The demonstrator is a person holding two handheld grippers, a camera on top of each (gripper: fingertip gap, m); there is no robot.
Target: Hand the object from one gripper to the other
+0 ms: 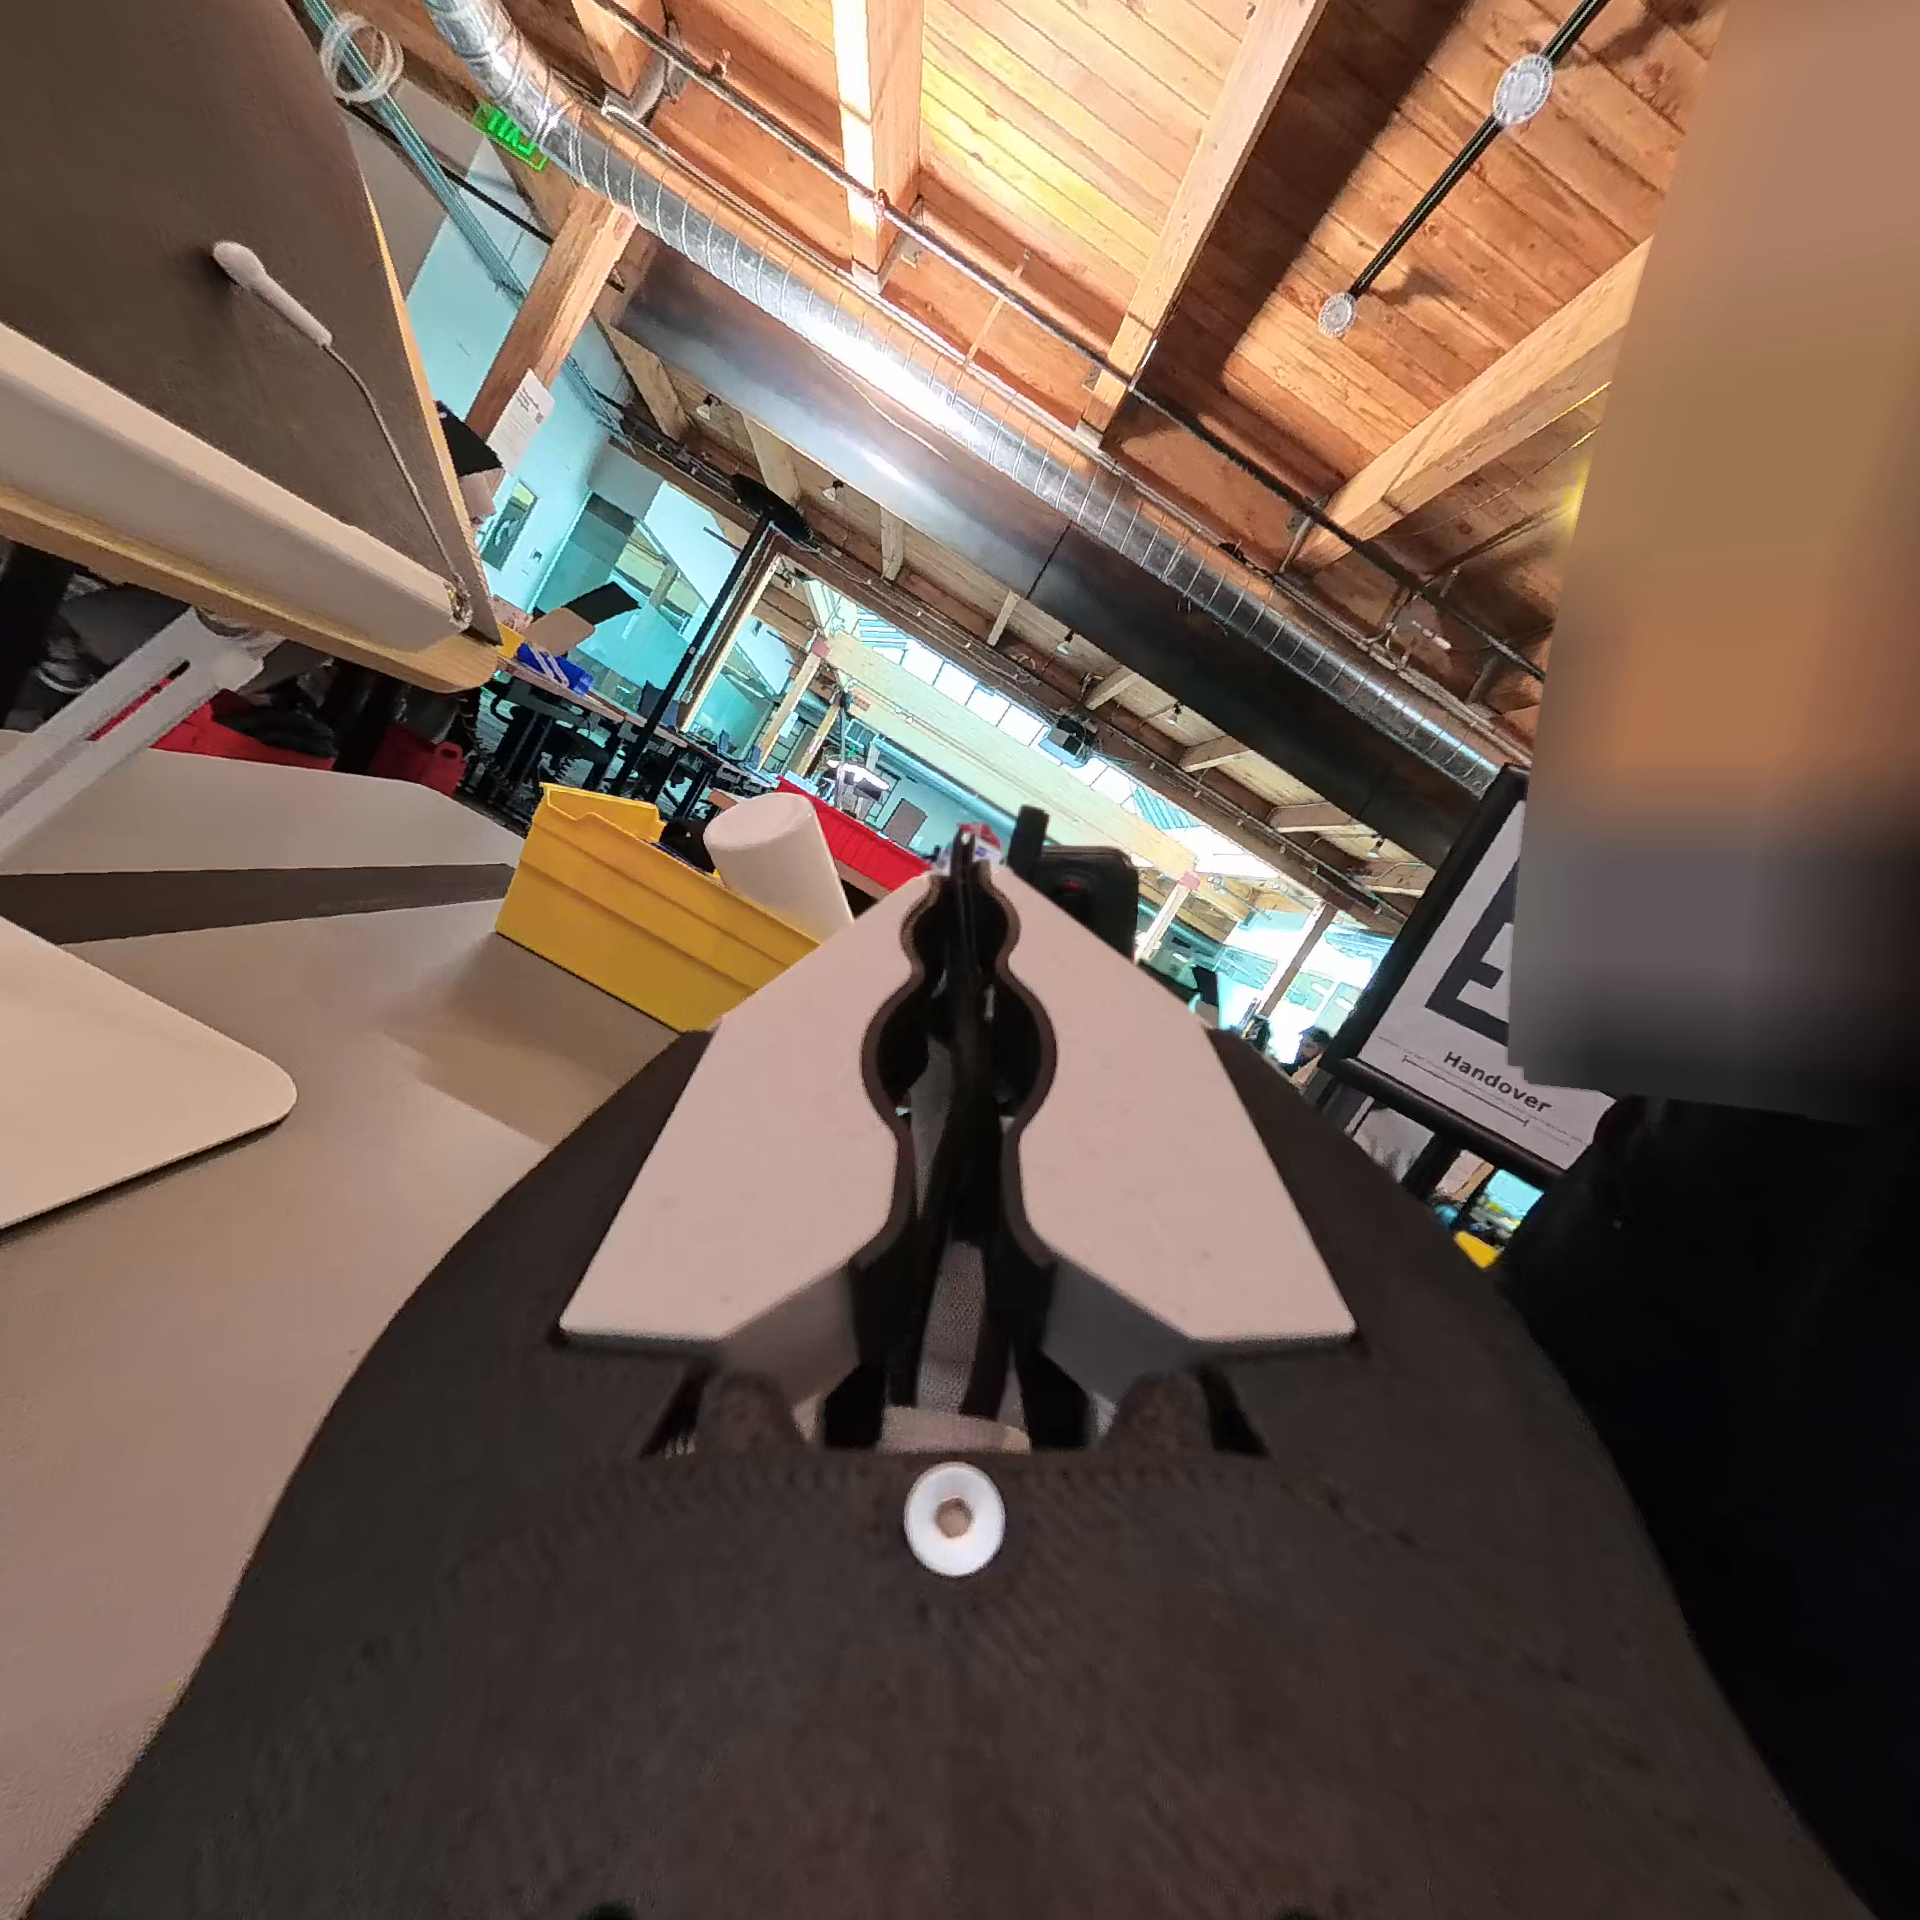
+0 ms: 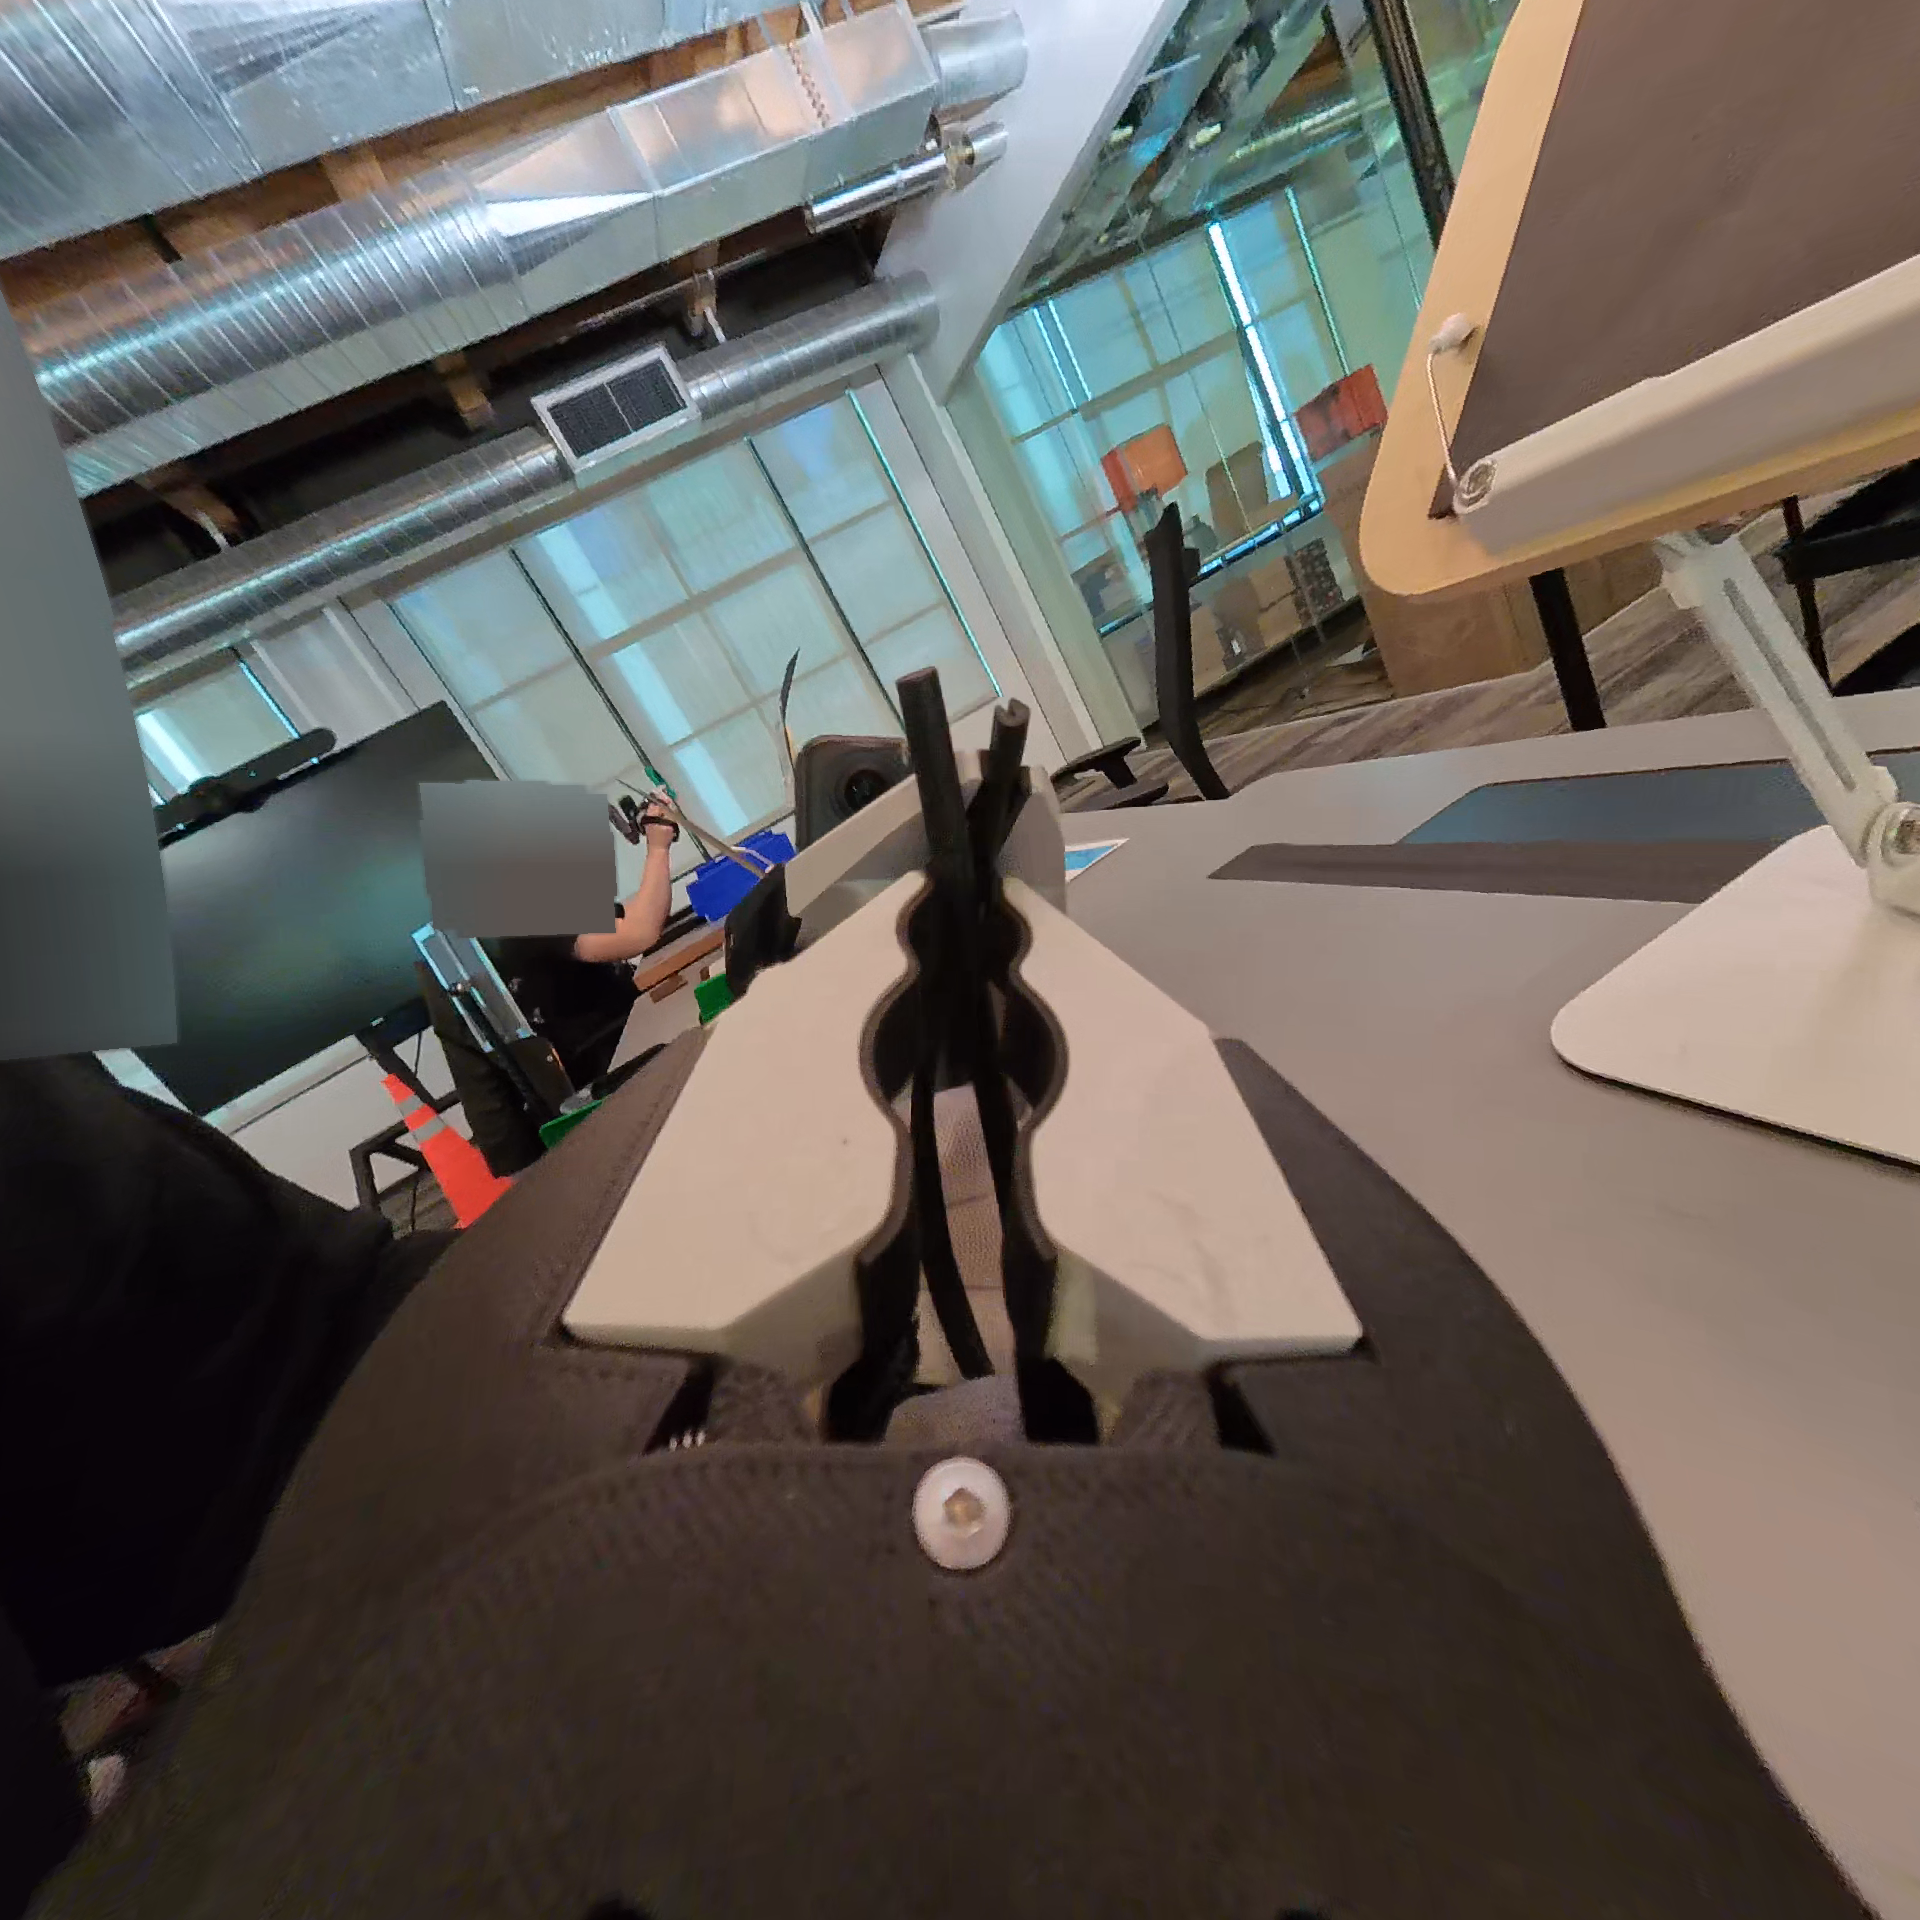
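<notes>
Yellow bin (image 1: 634, 914) beyond left gripper (image 1: 961, 883) | white stand (image 2: 1766, 997) beside right gripper (image 2: 961, 883)

Item: black cord (image 2: 940, 935), thin, round in section, rubbery and matte, doubled into at least two strands. In the right wrist view it ran lengthwise through the scalloped channel between the white fingers of the right tongs (image 2: 961, 883), which were pressed closed on it. Two blunt ends stood up past the fingertips, slightly splayed, clear of the tabletop. In the left wrist view, black strands (image 1: 966, 1039) likewise lay clamped between the closed left tongs (image 1: 961, 883).
</notes>
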